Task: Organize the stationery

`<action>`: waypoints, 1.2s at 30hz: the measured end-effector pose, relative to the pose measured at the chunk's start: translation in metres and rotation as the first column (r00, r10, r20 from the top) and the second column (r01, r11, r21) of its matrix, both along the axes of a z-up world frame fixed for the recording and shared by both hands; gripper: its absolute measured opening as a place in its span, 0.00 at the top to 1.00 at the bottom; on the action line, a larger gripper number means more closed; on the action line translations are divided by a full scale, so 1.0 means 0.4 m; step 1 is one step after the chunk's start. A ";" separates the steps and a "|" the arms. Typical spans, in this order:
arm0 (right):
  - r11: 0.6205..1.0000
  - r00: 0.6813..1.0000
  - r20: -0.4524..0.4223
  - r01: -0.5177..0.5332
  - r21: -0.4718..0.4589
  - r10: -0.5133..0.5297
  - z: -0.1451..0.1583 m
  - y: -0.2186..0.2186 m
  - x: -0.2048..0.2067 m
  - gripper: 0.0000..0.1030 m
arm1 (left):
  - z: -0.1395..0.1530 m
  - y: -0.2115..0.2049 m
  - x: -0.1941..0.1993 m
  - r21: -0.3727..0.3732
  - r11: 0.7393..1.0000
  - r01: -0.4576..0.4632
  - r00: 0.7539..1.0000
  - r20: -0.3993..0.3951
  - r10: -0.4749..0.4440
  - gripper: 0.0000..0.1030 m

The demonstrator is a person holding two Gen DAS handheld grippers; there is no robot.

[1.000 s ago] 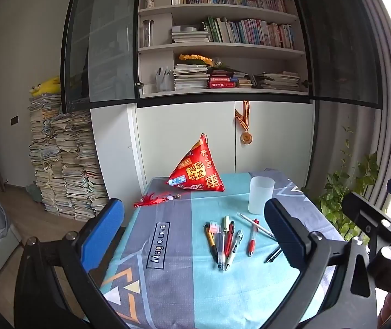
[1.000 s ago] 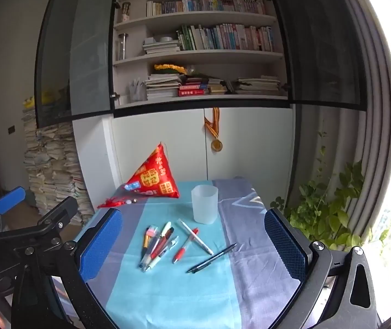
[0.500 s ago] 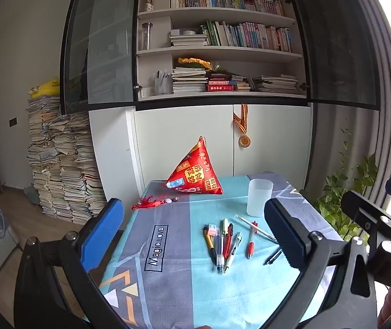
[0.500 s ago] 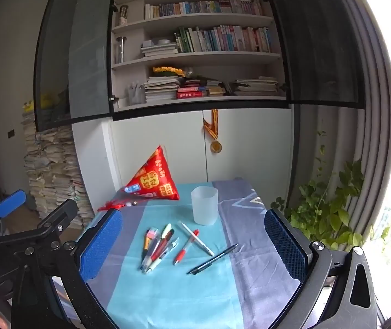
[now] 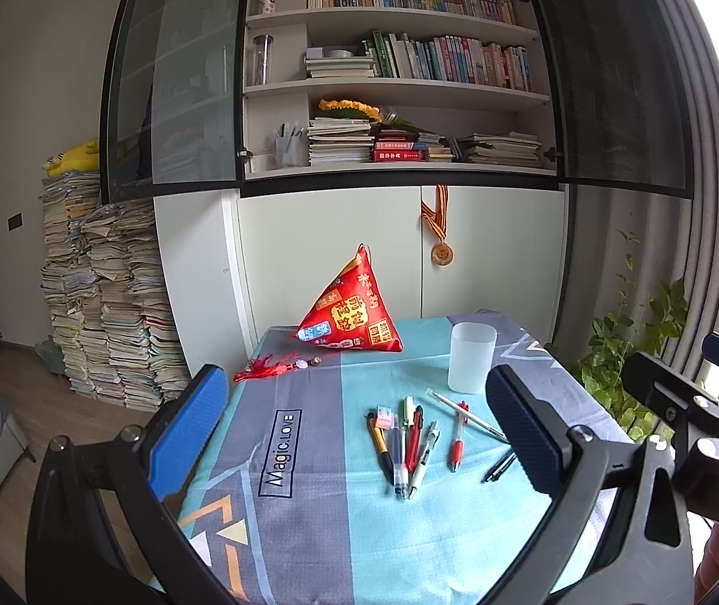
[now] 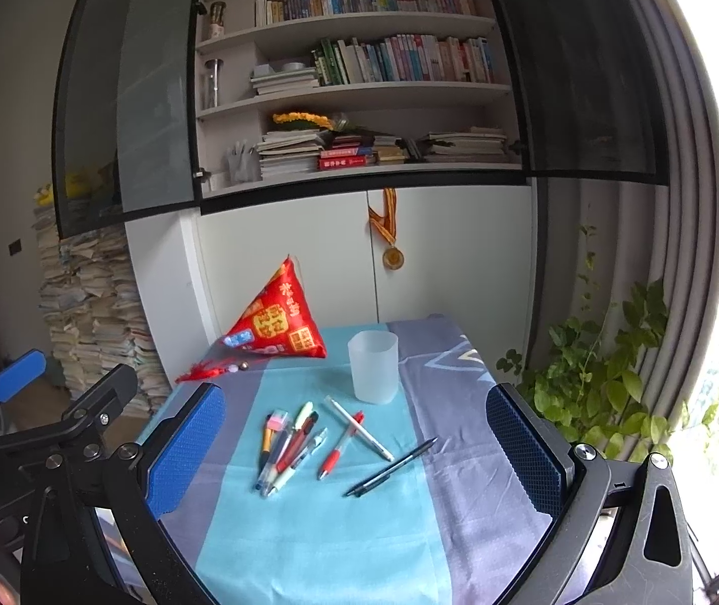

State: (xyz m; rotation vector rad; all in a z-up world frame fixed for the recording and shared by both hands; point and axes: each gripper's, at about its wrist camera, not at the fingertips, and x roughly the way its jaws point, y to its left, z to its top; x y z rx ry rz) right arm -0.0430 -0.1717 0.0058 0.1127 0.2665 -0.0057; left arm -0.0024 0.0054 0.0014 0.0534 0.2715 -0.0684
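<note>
Several pens (image 5: 404,441) lie in a loose bunch on the blue and grey tablecloth (image 5: 309,514); they also show in the right wrist view (image 6: 291,446). A red pen (image 6: 341,446), a white pen (image 6: 359,428) and a black pen (image 6: 392,466) lie to their right. A frosted plastic cup (image 5: 471,364) stands upright behind them, also in the right wrist view (image 6: 374,365). My left gripper (image 5: 359,433) is open and empty, held above the table's near side. My right gripper (image 6: 354,454) is open and empty, also above the near side.
A red pyramid-shaped pouch (image 5: 351,315) with a red tassel (image 5: 263,367) sits at the table's back left. A white cabinet with bookshelves (image 5: 384,75) stands behind. Stacks of paper (image 5: 102,302) are at the left, a plant (image 6: 601,378) at the right.
Both views have tilted up slightly, so the table sits a little lower in frame. The pens and cup have not moved. Both grippers stay open.
</note>
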 end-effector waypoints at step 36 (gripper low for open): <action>1.000 0.996 -0.092 -0.014 0.014 0.016 -0.047 -0.011 0.083 0.00 | -0.051 -0.022 0.085 0.025 1.000 -0.007 0.996 -0.085 0.009 0.01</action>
